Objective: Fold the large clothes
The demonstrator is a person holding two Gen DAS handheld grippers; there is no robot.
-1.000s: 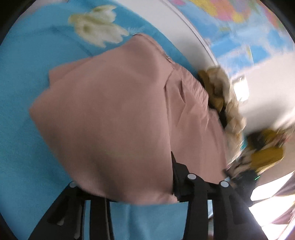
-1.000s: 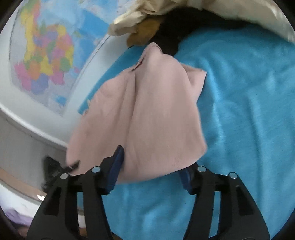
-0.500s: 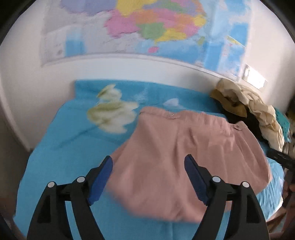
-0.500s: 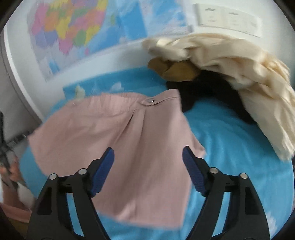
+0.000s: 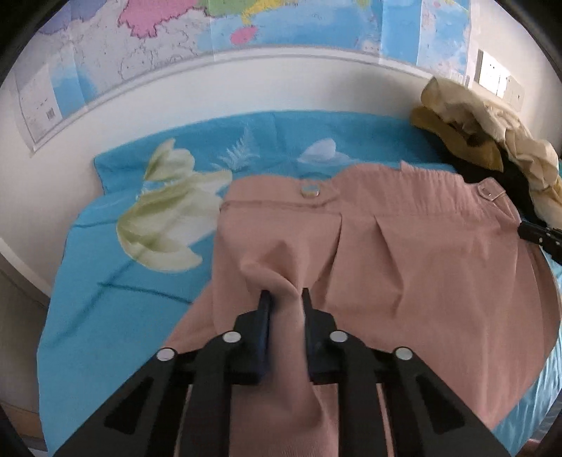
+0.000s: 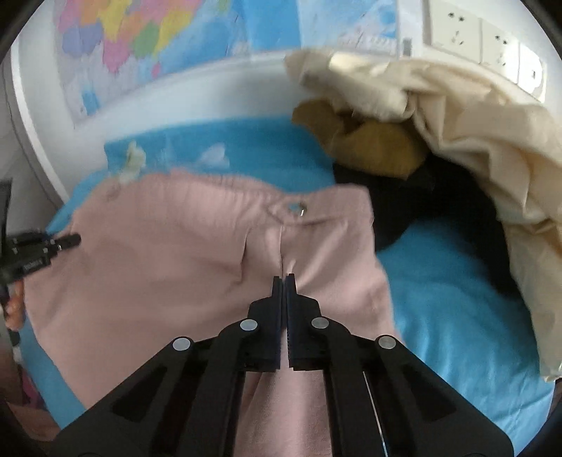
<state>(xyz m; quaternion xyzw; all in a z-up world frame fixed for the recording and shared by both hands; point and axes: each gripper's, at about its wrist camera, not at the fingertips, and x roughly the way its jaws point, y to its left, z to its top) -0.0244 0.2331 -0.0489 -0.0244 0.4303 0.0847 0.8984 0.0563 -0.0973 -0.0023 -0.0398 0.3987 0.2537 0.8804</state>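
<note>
Left wrist view: left gripper (image 5: 284, 298) jaws just closed, now pinching a raised ridge of the pink garment (image 5: 404, 267); the fabric bunches between the pads and runs back under the fingers. The garment lies spread on the blue floral sheet (image 5: 116, 288), waistband on the far side toward the wall.

Right wrist view: right gripper (image 6: 285, 281) jaws also just closed, pressed together with a thin fold of the same garment (image 6: 158, 253) caught at the tips, just below the right waistband button.

Counts:
- one pink garment, two waistband buttons visible
- two grippers, each seen at the frame edge of the other's view
- one pile of clothes (image 6: 439, 116) (cream, mustard, black) on the right, touching the garment's corner
- one wall map (image 5: 281, 28)
</note>
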